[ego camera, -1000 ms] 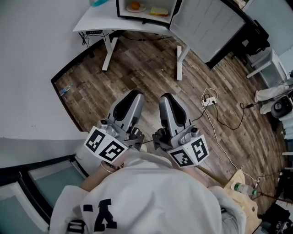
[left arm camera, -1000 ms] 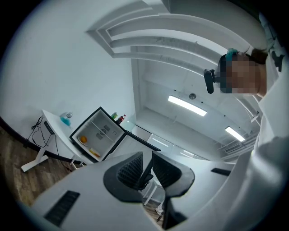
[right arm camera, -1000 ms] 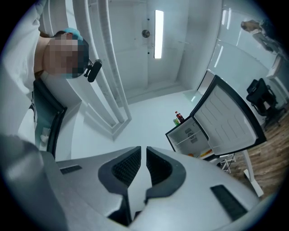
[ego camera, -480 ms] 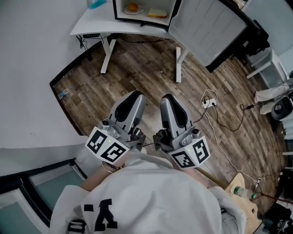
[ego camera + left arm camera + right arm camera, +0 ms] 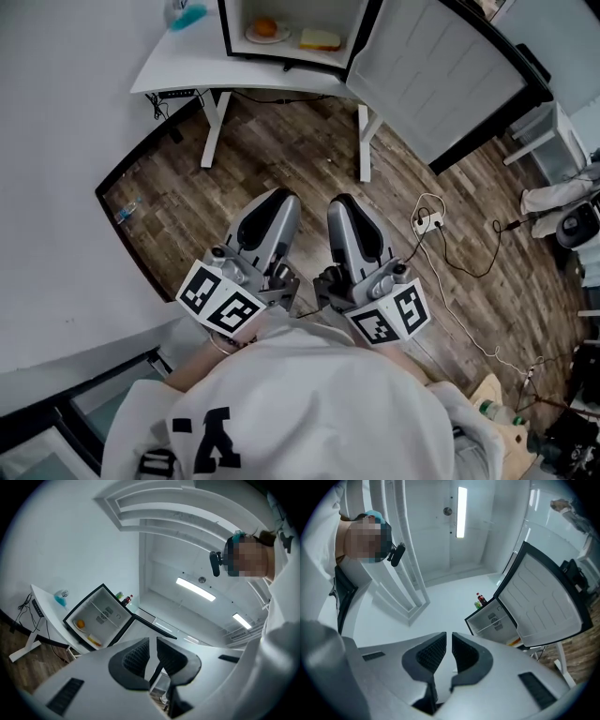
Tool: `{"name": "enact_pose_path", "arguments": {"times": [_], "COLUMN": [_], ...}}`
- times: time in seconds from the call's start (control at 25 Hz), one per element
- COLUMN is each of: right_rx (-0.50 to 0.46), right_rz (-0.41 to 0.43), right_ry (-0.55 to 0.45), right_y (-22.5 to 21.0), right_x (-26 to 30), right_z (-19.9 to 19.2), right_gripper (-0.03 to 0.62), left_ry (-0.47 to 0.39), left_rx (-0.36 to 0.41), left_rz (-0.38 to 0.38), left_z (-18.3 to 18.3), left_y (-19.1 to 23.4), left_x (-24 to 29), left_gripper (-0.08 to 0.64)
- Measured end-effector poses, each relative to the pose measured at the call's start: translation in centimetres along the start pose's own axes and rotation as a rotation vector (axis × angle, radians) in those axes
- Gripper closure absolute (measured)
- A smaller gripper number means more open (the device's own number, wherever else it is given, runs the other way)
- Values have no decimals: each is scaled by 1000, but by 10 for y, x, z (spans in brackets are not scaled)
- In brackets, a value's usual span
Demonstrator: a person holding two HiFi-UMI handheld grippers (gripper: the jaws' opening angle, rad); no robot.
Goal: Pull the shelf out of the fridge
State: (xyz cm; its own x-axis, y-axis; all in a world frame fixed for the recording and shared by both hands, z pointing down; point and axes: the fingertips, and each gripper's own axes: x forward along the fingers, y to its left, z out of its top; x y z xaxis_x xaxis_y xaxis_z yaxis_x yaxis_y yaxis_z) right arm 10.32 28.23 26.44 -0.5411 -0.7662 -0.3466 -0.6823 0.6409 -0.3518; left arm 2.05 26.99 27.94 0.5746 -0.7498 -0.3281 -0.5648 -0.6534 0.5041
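The small black fridge (image 5: 291, 28) stands open on a white table (image 5: 183, 67), its door (image 5: 441, 80) swung out to the right. Inside lie an orange on a plate (image 5: 266, 28) and a sandwich (image 5: 321, 39). The left gripper view shows the thin white shelf (image 5: 103, 613) across the fridge's middle; it also shows in the right gripper view as the shelf (image 5: 492, 624). Both grippers are held close to my body, far from the fridge. The left gripper (image 5: 153, 656) has just been closing and holds nothing. The right gripper (image 5: 449, 656) is shut and empty.
Two bottles (image 5: 125, 598) stand on top of the fridge. A blue object (image 5: 187, 14) sits on the table's left end. White table legs (image 5: 214, 127) stand on the wooden floor. Cables and a power strip (image 5: 427, 208) lie at the right.
In the head view the fridge and table have slid lower and grown nearer. Both grippers keep their place in front of my body.
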Motion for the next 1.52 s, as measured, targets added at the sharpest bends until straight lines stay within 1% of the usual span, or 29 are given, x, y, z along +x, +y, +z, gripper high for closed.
{"name": "enact_pose_path", "arguments": {"times": [0.48,0.68,0.84,0.96,1.08,1.24,1.36,1.52], "right_rx": [-6,-5,1,4,11,23,14,15], "right_rz": [-50,-63,-77,-88,-74,-47,-28,-43], "right_ry": [-20,-30,-17,-13,-7,1,0,-8], "right_y": [-51,-63,-70,-76,-77,-74,-68,-70], "right_x": [117,160,179,183,189,197,203,205], "right_z": [-10,-20,-31,-33,-33,-35,-35,-38], "right_gripper": [535,535,535,535,535,535,535,535], "left_ry": [38,45,42,42,27,14,3,11], "left_rx": [6,11,1,-16,-20,-12,6,16], "left_rz": [-51,-62,-53,-42,-31,-21,-19,-21], "left_z": [45,64,71,70,74,80,87,88], "left_y": [89,125,149,157,162,165,168,172], "left_x": [83,103,111,112,113,113,112,111], "left_gripper": [511,511,511,511,511,511,511,511]}}
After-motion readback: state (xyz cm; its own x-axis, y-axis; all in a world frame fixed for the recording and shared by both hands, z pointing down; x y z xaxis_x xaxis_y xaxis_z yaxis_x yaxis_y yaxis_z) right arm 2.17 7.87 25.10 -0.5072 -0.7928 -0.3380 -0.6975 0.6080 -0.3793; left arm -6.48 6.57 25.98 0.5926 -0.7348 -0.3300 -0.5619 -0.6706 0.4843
